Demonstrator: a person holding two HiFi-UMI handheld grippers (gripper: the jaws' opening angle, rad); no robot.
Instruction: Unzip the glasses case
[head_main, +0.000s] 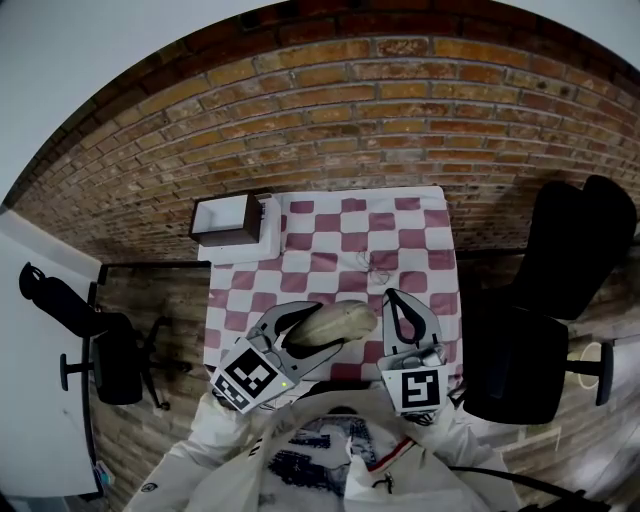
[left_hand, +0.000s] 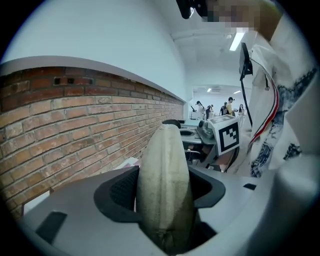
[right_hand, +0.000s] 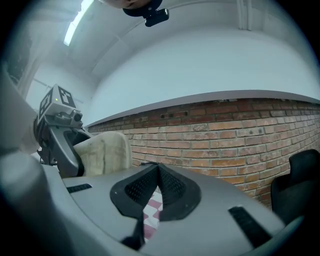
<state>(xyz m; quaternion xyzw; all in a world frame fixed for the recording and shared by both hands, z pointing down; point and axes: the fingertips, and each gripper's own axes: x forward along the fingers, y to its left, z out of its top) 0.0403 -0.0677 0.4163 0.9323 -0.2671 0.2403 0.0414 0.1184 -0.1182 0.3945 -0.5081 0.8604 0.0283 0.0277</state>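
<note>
The beige fabric glasses case (head_main: 340, 322) is held above the near part of the checked table, and my left gripper (head_main: 322, 330) is shut on its left end. In the left gripper view the case (left_hand: 164, 185) stands on edge and fills the gap between the black pads (left_hand: 121, 192). My right gripper (head_main: 392, 296) is shut just right of the case's free end, and I see nothing between its jaws. The right gripper view shows its jaws (right_hand: 158, 168) pressed together, with the case (right_hand: 106, 151) and the left gripper (right_hand: 59, 134) off to the left.
The table carries a maroon-and-white checked cloth (head_main: 400, 228). A brown open box (head_main: 228, 220) sits at its far left corner, and a small wiry item (head_main: 376, 264) lies mid-cloth. Black chairs stand to the right (head_main: 560, 290) and left (head_main: 100, 345). A brick wall (right_hand: 225, 140) is ahead.
</note>
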